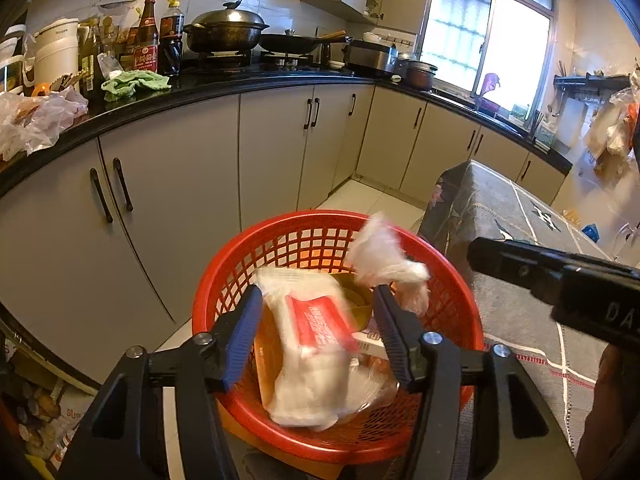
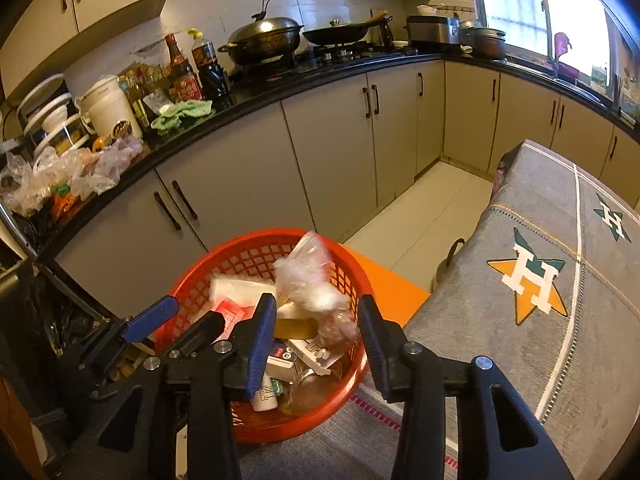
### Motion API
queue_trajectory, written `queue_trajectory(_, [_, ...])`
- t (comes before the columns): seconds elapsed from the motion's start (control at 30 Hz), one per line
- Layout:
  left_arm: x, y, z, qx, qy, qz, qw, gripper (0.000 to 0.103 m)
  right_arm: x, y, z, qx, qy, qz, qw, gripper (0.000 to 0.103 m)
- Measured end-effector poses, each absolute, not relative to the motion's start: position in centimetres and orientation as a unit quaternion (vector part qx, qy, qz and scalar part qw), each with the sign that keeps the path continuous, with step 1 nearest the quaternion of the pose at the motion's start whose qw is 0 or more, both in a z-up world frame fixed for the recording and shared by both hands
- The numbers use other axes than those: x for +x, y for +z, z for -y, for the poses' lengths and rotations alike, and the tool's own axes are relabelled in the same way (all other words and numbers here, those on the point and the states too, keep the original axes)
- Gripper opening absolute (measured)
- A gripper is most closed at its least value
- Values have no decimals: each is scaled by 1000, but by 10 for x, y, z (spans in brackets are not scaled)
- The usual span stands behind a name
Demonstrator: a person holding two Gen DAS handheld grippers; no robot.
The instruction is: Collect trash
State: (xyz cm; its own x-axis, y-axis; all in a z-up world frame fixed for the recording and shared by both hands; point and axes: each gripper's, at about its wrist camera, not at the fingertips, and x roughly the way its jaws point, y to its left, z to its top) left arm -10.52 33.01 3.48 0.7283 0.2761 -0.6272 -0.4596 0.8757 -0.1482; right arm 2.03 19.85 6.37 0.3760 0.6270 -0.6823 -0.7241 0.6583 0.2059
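Note:
A red plastic basket (image 1: 280,240) stands below both grippers and also shows in the right wrist view (image 2: 240,256). My left gripper (image 1: 316,300) is open above it. A white packet with a red label (image 1: 312,344), blurred by motion, is between its jaws over the basket, free of them. A crumpled clear bag (image 1: 384,260) is in the air over the far rim. My right gripper (image 2: 316,308) is open above the basket; the same bag (image 2: 308,276) is blurred just beyond its fingers. Boxes and small bottles (image 2: 280,364) lie in the basket.
A table with a grey star-patterned cloth (image 2: 560,280) is on the right, an orange stool (image 2: 392,288) beside the basket. Grey cabinets (image 1: 180,184) and a black counter with bottles, pots and plastic bags (image 2: 80,172) run behind. White floor (image 2: 424,216) lies beyond.

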Motion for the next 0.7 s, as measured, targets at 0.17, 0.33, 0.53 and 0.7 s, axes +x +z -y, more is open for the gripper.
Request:
queue_trajectory(0.17, [-107,40,-323,-142,198,-302,922,66,16,72,-183,-49,408,-376,831,48])
queue_trajectory(0.33, [-113,47,-313,-129,211,-293,924,72,6,80,-163,-53,383,-359,850,61])
queue_trajectory(0.53, [-126,56,-292,-108,234,-274,927,88,-12,80,-129,-67,340,-342,873,78])
queue_trajectory(0.7, [-135,59,-271,-88,239,-269,929,93,-29,76,-98,-77,312,-330,888,83])
